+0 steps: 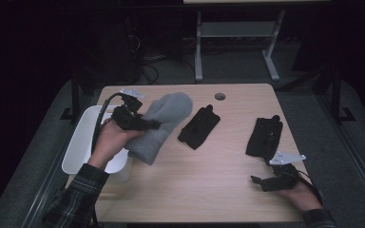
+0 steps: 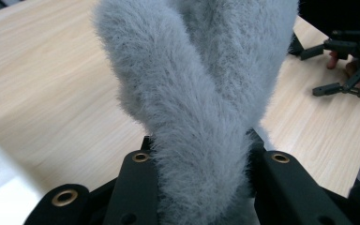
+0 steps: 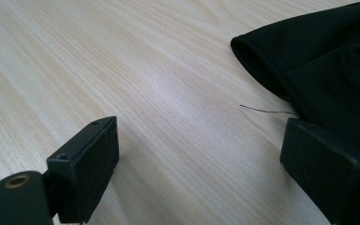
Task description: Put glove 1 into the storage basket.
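Observation:
A fluffy grey mitten [image 1: 164,124] hangs lifted over the table's left side, gripped by my left gripper [image 1: 145,125], which is shut on it. In the left gripper view the grey mitten [image 2: 201,93] bulges up from between the two black jaws, which press on its sides. My right gripper [image 1: 264,183] rests low at the table's front right, open. Its jaws stand wide apart over bare wood in the right gripper view [image 3: 201,168], beside a black glove [image 3: 328,70]. That black glove [image 1: 264,137] lies just beyond the right gripper.
A second black glove [image 1: 199,127] lies at mid-table. A white tub [image 1: 83,142] sits at the table's left edge under my left hand. A round cable hole [image 1: 220,96] is at the far edge. The right gripper [image 2: 344,70] appears far off in the left gripper view.

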